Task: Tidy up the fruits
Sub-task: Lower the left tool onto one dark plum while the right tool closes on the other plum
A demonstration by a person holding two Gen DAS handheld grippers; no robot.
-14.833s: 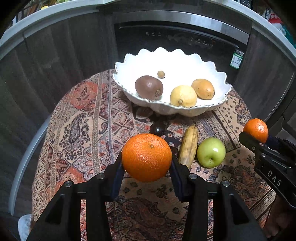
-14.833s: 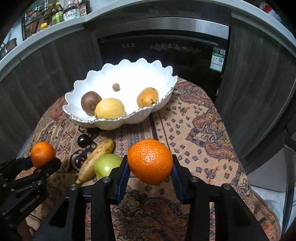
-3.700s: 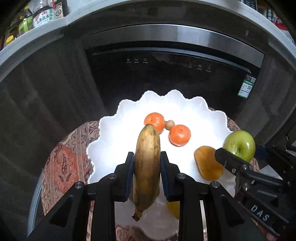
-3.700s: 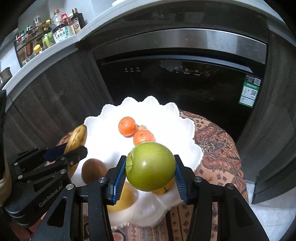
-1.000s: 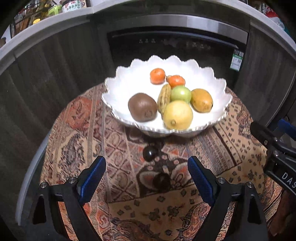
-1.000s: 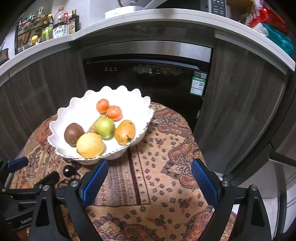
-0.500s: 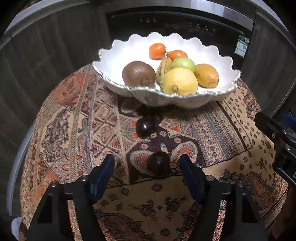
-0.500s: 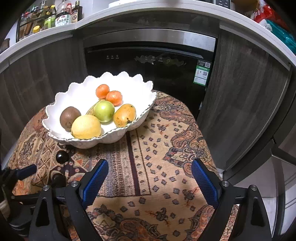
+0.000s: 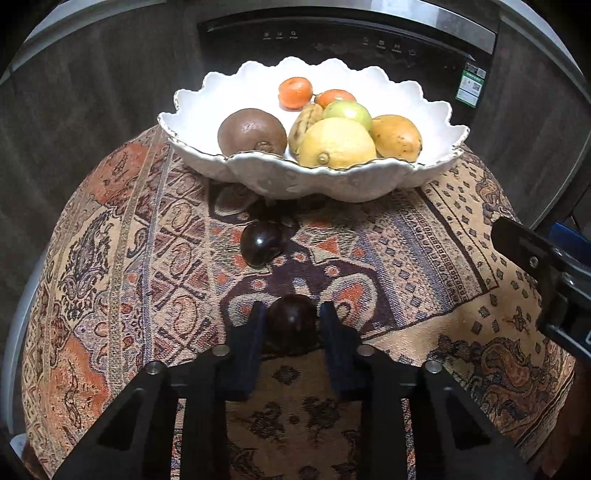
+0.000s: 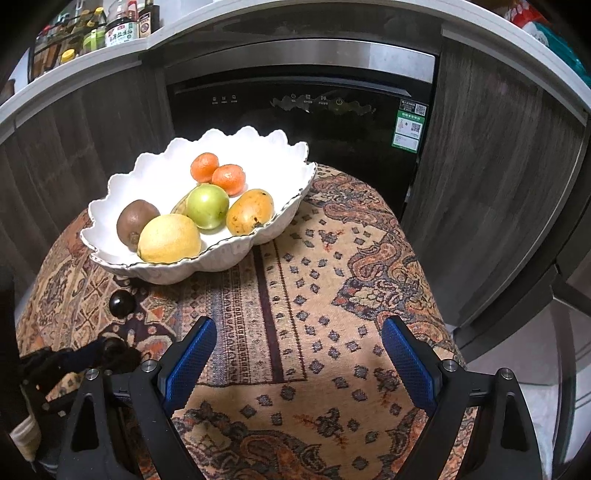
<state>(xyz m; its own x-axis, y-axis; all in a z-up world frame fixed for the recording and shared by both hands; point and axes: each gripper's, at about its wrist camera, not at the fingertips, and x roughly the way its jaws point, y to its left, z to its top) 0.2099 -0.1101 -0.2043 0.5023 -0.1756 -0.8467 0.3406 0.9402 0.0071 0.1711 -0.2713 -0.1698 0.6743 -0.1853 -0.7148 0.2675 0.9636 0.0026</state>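
A white scalloped bowl [image 9: 258, 177] [image 10: 280, 218] at the table's far side holds a kiwi [image 9: 252, 132], a lemon [image 9: 337, 143], a banana [image 9: 305, 122], a green apple [image 9: 348, 112], a mango [image 9: 396, 137] and two tangerines [image 9: 294, 93]. My left gripper [image 9: 291, 314] is shut on a dark plum [image 9: 292, 320] that rests on the patterned cloth. A second dark plum [image 9: 261, 243] [image 10: 122, 303] lies in front of the bowl. My right gripper [image 10: 297, 341] is open and empty above the cloth, right of the left gripper [image 10: 110, 349].
The round table wears a patterned cloth [image 9: 424, 258] [image 10: 332, 295]. A dark dishwasher front [image 10: 295, 99] and wood cabinets stand behind it. Bottles [image 10: 122, 26] line the counter at upper left. The right gripper's body [image 9: 546, 273] shows at the right edge of the left wrist view.
My left gripper has come down and forward and closed its jaws on the nearer plum. The right gripper stays open and has shifted little.
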